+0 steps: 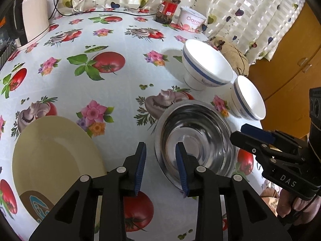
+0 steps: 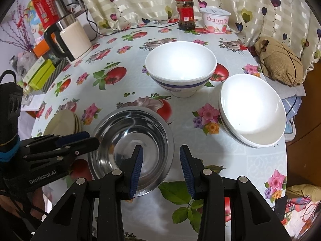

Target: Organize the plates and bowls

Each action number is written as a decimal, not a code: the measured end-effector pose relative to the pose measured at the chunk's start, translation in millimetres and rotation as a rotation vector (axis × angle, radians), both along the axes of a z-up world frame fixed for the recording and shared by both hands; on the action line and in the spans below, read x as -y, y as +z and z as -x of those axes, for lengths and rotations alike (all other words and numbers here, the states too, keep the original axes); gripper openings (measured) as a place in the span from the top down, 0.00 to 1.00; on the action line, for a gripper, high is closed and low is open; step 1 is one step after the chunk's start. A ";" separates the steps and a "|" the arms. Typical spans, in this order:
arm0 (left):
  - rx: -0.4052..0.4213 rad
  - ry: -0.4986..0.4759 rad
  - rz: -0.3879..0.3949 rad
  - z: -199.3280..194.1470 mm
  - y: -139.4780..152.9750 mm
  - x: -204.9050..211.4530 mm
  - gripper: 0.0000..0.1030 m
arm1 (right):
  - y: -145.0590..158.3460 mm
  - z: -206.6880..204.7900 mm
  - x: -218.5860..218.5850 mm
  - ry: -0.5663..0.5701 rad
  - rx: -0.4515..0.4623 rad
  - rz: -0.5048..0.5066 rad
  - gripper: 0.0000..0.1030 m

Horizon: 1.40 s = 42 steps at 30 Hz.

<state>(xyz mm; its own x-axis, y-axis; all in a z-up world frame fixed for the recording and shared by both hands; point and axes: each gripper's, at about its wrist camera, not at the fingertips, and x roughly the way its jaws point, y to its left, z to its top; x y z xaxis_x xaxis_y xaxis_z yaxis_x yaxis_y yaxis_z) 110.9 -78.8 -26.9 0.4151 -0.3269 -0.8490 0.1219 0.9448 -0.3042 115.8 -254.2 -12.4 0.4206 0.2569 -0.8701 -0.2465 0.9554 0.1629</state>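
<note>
A steel bowl (image 1: 197, 138) (image 2: 132, 140) sits near the table's front edge. My left gripper (image 1: 161, 167) is open, its jaws straddling the bowl's left rim; it also shows in the right wrist view (image 2: 80, 139). My right gripper (image 2: 161, 169) is open, its jaws straddling the bowl's right rim; it also shows in the left wrist view (image 1: 252, 135). A cream plate stack (image 1: 54, 156) (image 2: 63, 121) lies left of the bowl. A white blue-banded bowl (image 1: 206, 65) (image 2: 180, 66) stands behind. Stacked white bowls (image 1: 248, 98) (image 2: 252, 110) stand at the right.
A cream kettle (image 2: 72, 38) (image 1: 35, 16) stands at the back left. A red-lidded jar (image 2: 185, 13) (image 1: 169, 7) and a yogurt tub (image 2: 215, 20) (image 1: 191, 20) stand at the back by the curtain. A brown cloth bundle (image 2: 280, 64) lies at the table's right edge.
</note>
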 end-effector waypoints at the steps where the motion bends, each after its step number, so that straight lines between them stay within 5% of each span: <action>1: 0.007 0.006 0.002 -0.6 2.5 -0.8 0.69 | -0.1 0.5 -0.1 0.000 0.001 0.001 0.63; 42: 0.099 0.017 0.040 -71.1 51.6 36.9 0.69 | 33.4 -52.4 29.0 -0.047 0.088 -0.033 0.63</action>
<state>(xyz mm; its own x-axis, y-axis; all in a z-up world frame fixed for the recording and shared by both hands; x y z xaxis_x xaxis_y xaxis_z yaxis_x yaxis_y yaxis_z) 181.9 -115.7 24.7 0.5017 -0.3521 -0.7901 0.1373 0.9343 -0.3291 168.2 -283.3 21.0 0.5074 0.2629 -0.8206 -0.2161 0.9607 0.1742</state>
